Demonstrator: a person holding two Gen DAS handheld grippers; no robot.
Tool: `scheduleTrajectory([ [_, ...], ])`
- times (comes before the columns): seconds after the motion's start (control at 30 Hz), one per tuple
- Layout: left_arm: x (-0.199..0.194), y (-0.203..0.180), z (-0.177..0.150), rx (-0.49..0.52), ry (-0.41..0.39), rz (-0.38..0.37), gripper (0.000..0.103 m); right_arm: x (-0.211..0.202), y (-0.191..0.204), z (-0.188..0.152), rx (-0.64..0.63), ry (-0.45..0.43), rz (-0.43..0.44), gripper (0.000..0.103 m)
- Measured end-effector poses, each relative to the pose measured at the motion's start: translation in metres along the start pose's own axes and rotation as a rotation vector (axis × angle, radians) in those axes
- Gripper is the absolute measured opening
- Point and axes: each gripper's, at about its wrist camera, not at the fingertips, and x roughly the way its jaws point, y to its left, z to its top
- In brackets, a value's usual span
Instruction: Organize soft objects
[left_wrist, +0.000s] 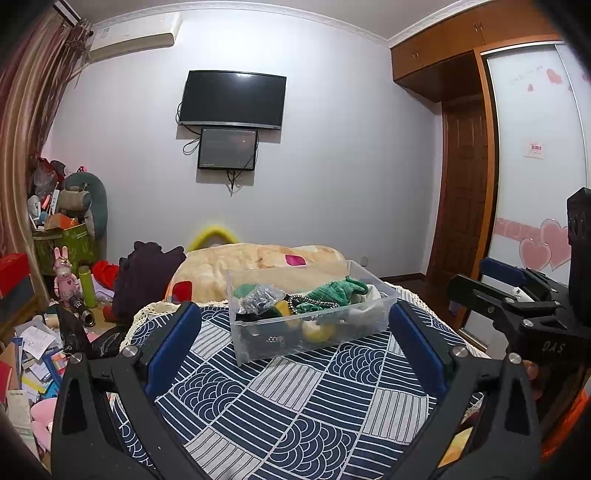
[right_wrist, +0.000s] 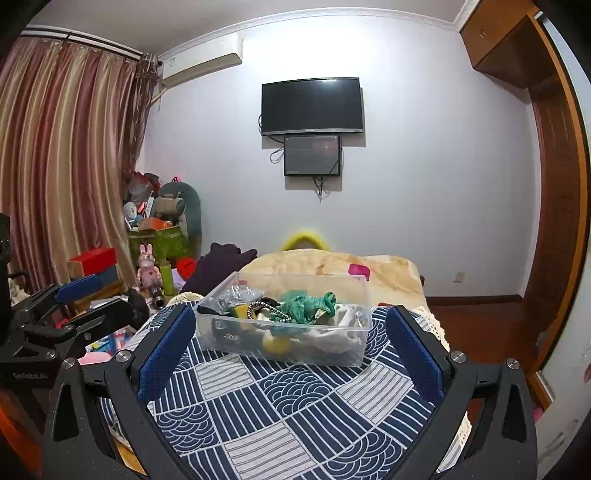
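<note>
A clear plastic bin (left_wrist: 258, 341) stands on a table with a navy and white patterned cloth (left_wrist: 295, 406). It holds several soft items: a green knitted piece (left_wrist: 334, 290), a grey crinkled bag (left_wrist: 258, 297), something yellow (left_wrist: 317, 330), white cloth. My left gripper (left_wrist: 295, 332) is open and empty, a short way in front of the bin. My right gripper (right_wrist: 291, 332) is open and empty, also in front of the bin (right_wrist: 332, 354). The green piece (right_wrist: 306, 304) lies on top. Each gripper shows at the edge of the other's view.
A bed with a beige blanket (left_wrist: 258, 258) lies behind the table. Dark clothes (left_wrist: 144, 273) are heaped at its left. Clutter, papers and a pink rabbit figure (left_wrist: 64, 275) cover the floor at left. A wardrobe (left_wrist: 535, 166) and door stand at right.
</note>
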Motion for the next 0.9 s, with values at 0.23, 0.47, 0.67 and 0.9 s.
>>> scheduleTrajectory([
  [0.23, -0.001, -0.001, 0.001, 0.004, 0.001, -0.014, 0.103, 0.002, -0.004, -0.001, 0.006, 0.005, -0.005, 0.103],
  [0.47, 0.001, -0.007, 0.0, 0.036, 0.017, -0.025, 0.103, 0.001, -0.004, -0.001, 0.009, 0.001, -0.006, 0.103],
  [0.67, 0.002, -0.01, -0.001, 0.05, 0.023, -0.028, 0.103, 0.001, -0.004, -0.001, 0.009, 0.003, -0.009, 0.103],
  [0.9, 0.001, -0.011, -0.002, 0.042, 0.027, -0.038, 0.103, 0.001, -0.003, -0.001, 0.009, 0.002, -0.006, 0.103],
])
